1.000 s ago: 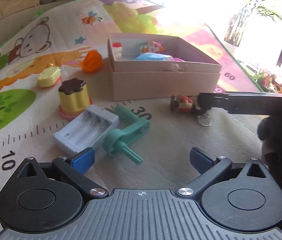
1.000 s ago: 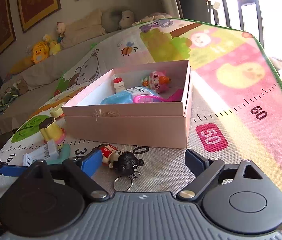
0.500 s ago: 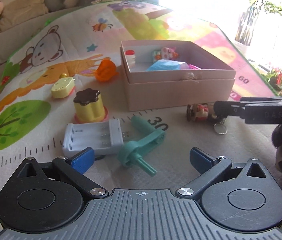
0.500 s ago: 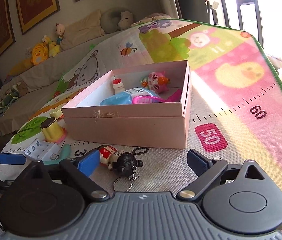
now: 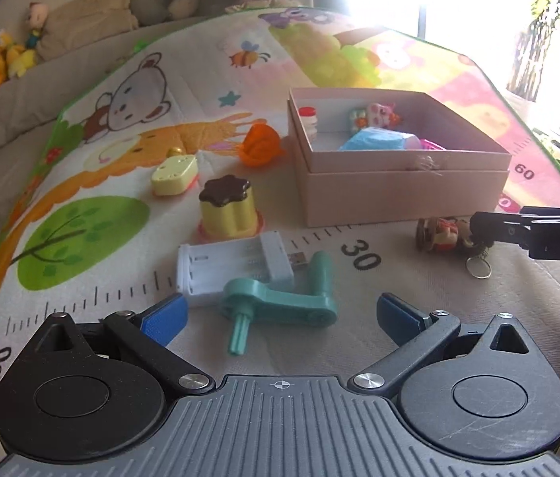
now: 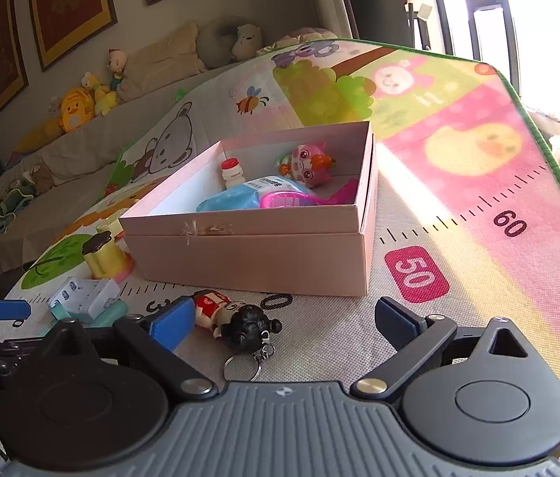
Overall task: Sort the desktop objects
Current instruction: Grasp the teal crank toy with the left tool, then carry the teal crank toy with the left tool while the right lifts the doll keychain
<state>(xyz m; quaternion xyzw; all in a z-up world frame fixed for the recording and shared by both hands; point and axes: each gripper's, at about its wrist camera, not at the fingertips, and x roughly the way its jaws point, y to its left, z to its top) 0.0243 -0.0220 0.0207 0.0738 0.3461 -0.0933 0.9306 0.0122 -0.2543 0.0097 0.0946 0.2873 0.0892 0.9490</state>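
Sofa cushions and plush toys line the back of the room, behind a cartoon play mat with a printed ruler. Since a second ago the left view has tilted up, so the charger and teal crank sit lower in it. The left gripper is wide open and empty, the crank at 12 o'clock. The right gripper is opening, with the doll keychain lying loose between its fingers. At 12 o'clock the pink box holds a small bottle, an owl toy, a blue packet and a pink scoop.
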